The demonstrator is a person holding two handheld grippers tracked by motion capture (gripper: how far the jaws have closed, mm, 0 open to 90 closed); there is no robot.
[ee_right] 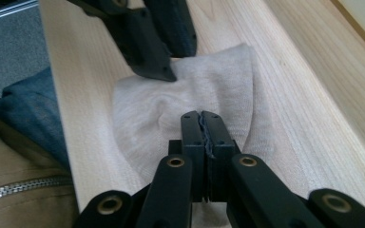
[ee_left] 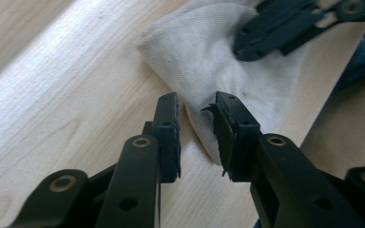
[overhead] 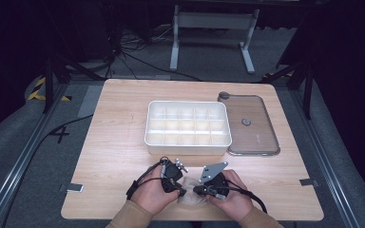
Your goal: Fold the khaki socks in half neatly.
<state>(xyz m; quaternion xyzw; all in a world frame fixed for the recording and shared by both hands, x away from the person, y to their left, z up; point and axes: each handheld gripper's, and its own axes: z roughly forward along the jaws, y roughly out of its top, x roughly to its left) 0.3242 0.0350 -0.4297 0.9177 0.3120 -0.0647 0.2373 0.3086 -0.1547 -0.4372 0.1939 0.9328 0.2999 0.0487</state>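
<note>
A small beige cloth [overhead: 192, 198] lies rumpled near the table's front edge, between both hands. In the left gripper view the cloth [ee_left: 204, 52] has one corner lying between the jaws of my left gripper [ee_left: 197, 107], which stand apart around it without pinching it. My right gripper [ee_right: 202, 116] has its jaws pressed together at the cloth's [ee_right: 218, 76] near edge, and folds run up to its tips. From above, the left gripper [overhead: 183, 192] and right gripper [overhead: 197, 190] face each other tip to tip over the cloth.
A white compartment box [overhead: 186, 142] stands mid-table, with a clear lid [overhead: 261, 135] lying flat to its right. The wooden table [overhead: 114, 142] is bare to the left. The person's sleeves and jacket sit just behind the front edge.
</note>
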